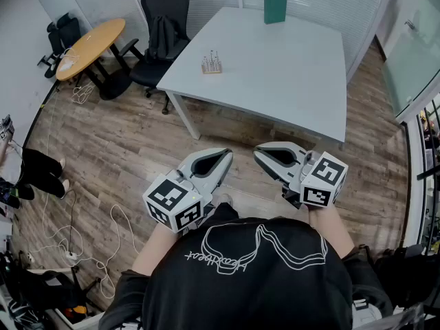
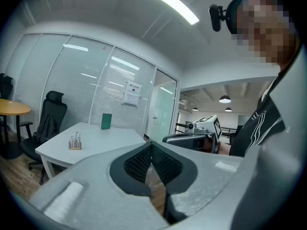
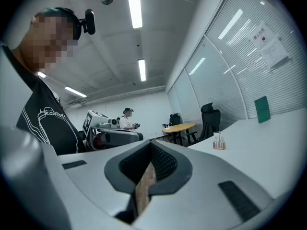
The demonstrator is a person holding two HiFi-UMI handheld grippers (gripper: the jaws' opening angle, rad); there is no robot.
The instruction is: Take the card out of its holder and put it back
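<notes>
Worktop (image 1: 289, 67), wide and pale grey, is standing well ahead of the person (image 1: 254, 273), across a stretch of wooden floor (image 1: 124, 143). The person is holding both grippers close in front of the chest, side by side and apart. The left gripper (image 1: 225, 155) is showing its jaws pressed together with nothing between them, and the right gripper (image 1: 260, 151) is closed and empty too. A green upright slab (image 1: 275, 7) is standing near the worktop's far edge. A small wooden holder (image 1: 212, 64) with thin upright pieces is sitting near the worktop's left edge, well apart from both grippers; the pieces are too small to tell a card among them.
</notes>
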